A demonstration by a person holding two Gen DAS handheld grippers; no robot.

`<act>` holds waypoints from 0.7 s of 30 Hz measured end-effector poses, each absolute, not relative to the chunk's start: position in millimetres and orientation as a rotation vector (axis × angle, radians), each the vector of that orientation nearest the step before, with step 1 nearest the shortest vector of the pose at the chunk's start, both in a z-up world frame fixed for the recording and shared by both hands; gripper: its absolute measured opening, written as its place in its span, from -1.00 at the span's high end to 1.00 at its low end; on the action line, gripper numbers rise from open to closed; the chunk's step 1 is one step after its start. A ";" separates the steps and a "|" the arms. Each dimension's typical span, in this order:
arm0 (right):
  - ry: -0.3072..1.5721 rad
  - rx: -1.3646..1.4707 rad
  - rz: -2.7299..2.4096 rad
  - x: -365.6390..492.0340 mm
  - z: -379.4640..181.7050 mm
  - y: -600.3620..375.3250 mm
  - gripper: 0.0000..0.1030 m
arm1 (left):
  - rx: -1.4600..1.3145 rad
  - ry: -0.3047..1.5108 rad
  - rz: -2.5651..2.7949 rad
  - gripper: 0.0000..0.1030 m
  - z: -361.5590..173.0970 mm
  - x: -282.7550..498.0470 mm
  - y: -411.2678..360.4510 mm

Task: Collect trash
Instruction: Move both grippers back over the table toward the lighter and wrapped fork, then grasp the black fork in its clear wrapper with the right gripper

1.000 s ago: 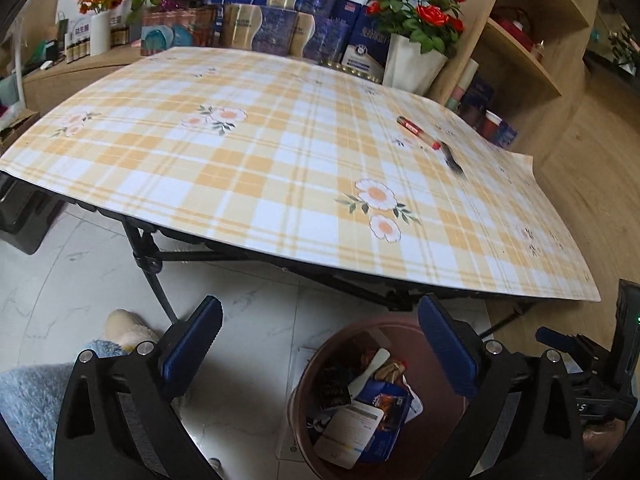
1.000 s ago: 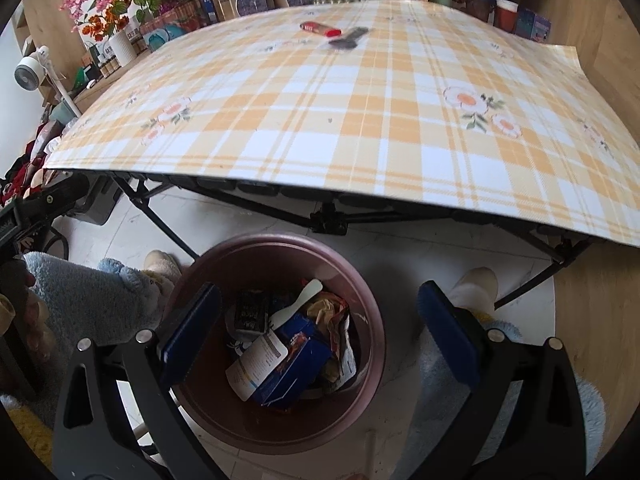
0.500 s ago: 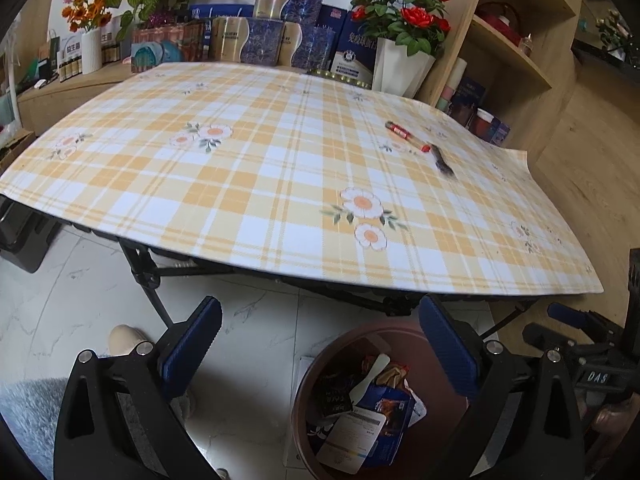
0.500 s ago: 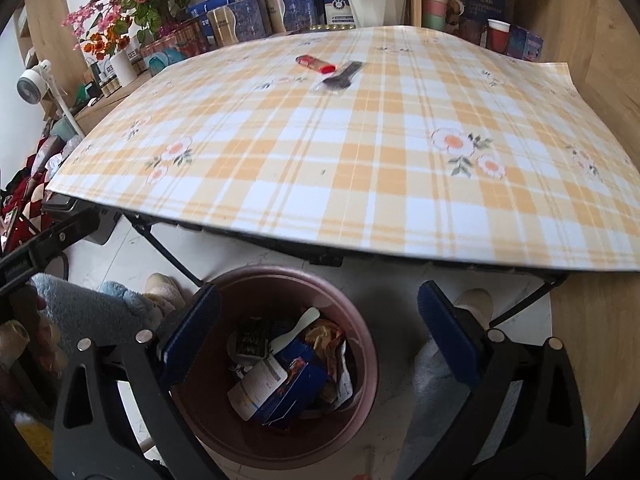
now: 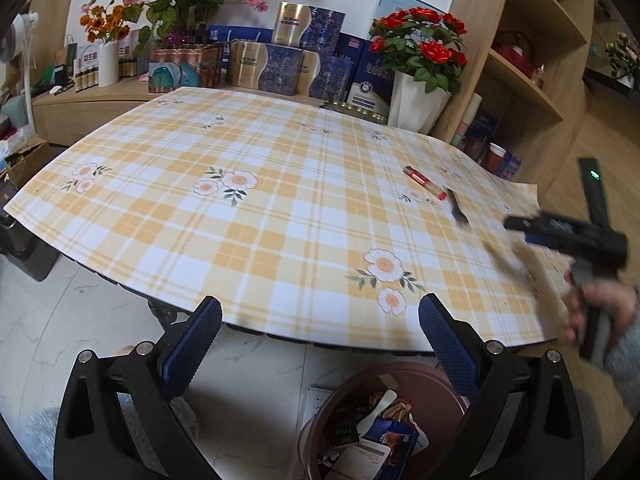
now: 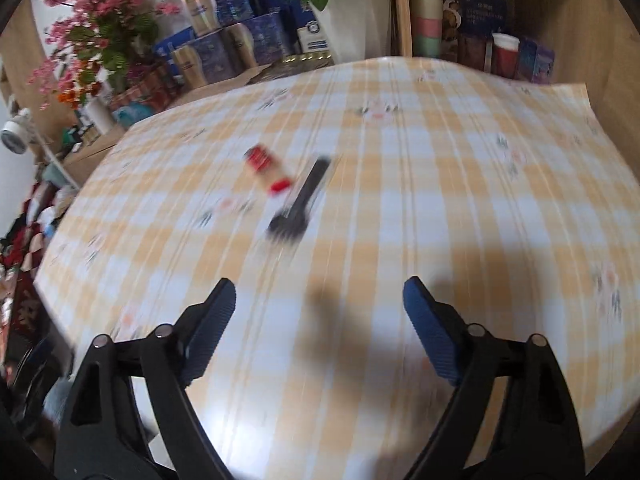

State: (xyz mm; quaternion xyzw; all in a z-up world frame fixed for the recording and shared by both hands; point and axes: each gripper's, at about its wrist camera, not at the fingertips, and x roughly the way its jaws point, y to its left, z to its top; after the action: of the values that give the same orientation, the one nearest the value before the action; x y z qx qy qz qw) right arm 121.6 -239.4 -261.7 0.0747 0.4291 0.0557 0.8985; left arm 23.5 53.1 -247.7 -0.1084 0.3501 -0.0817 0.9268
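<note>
One table [image 5: 248, 240] under a yellow-checked flowered cloth is filling both views. One brown bin [image 5: 320, 432] is standing on the floor below its near edge, already holding several wrappers and a white spoon. Two pieces of trash are lying on the cloth toward the far right: one red-and-cream tube [image 6: 267, 172] and one black plastic fork [image 6: 302, 204], side by side and nearly touching, tines toward the camera in the blurred right wrist view.

The left gripper [image 5: 320, 340] is hanging over the table's near edge above the bin, its jaws spread wide and gripping nothing. The right gripper [image 6: 320, 324] is hovering over the cloth, short of the fork; its jaws have just been closing a little but are standing well apart, with nothing between them. In the left wrist view it [image 5: 532, 228] is showing as a blur at the right, a hand [image 5: 604, 304] holding it.
</note>
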 end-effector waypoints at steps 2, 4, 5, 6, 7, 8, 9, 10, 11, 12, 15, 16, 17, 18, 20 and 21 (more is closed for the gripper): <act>0.903 0.124 0.078 149.6 -266.0 -234.4 -0.47 | -0.233 0.722 -0.154 -0.87 -248.7 26.6 57.2; 0.921 0.119 0.071 172.8 -271.6 -228.2 -0.44 | -0.239 0.727 -0.144 -0.87 -250.2 28.6 60.2; 0.929 0.117 0.071 182.0 -274.2 -224.4 -0.44 | -0.242 0.731 -0.136 -0.87 -251.5 30.0 62.1; 0.939 0.112 0.074 190.6 -277.3 -220.1 -0.43 | -0.244 0.734 -0.132 -0.87 -252.6 30.9 63.4; 0.947 0.104 0.073 196.2 -280.1 -216.4 -0.41 | -0.248 0.739 -0.127 -0.87 -254.1 32.1 64.9; 0.953 0.094 0.071 200.9 -282.6 -212.5 -0.36 | -0.250 0.742 -0.124 -0.87 -255.0 32.8 65.9; 0.960 0.086 0.071 204.8 -285.2 -208.6 -0.34 | -0.253 0.744 -0.121 -0.87 -256.0 33.4 66.8; 0.971 0.078 0.072 209.2 -288.8 -204.3 -0.33 | -0.255 0.746 -0.118 -0.87 -256.8 34.2 67.4; 0.978 0.071 0.072 211.8 -291.1 -200.4 -0.28 | -0.256 0.749 -0.117 -0.87 -257.6 35.4 67.9; 0.985 0.062 0.067 214.2 -293.8 -197.6 -0.26 | -0.256 0.750 -0.116 -0.87 -258.1 36.3 67.9; 0.965 0.026 0.053 213.0 -293.1 -191.6 0.06 | -0.253 0.755 -0.118 -0.87 -259.0 38.8 67.1; 0.955 0.025 0.061 211.7 -292.4 -191.8 0.16 | -0.253 0.756 -0.120 -0.87 -259.0 39.6 66.4; 0.951 0.022 0.067 210.7 -292.1 -192.7 0.30 | -0.252 0.758 -0.122 -0.87 -258.8 40.8 65.7; 0.948 0.016 0.067 209.7 -291.9 -193.7 0.44 | -0.250 0.761 -0.128 -0.87 -258.4 42.4 64.4; 0.946 0.008 0.079 208.7 -291.6 -197.6 0.59 | -0.241 0.767 -0.144 -0.87 -257.2 46.0 60.9; 0.945 0.007 0.087 208.0 -291.5 -200.1 0.63 | -0.235 0.768 -0.160 -0.87 -255.7 48.6 58.5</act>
State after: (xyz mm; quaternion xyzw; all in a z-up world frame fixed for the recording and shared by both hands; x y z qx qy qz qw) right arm 208.0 -200.1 -291.5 0.0032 0.4550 0.0420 0.8895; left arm 48.6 58.5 -255.7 -0.1141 0.3735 -0.0777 0.9173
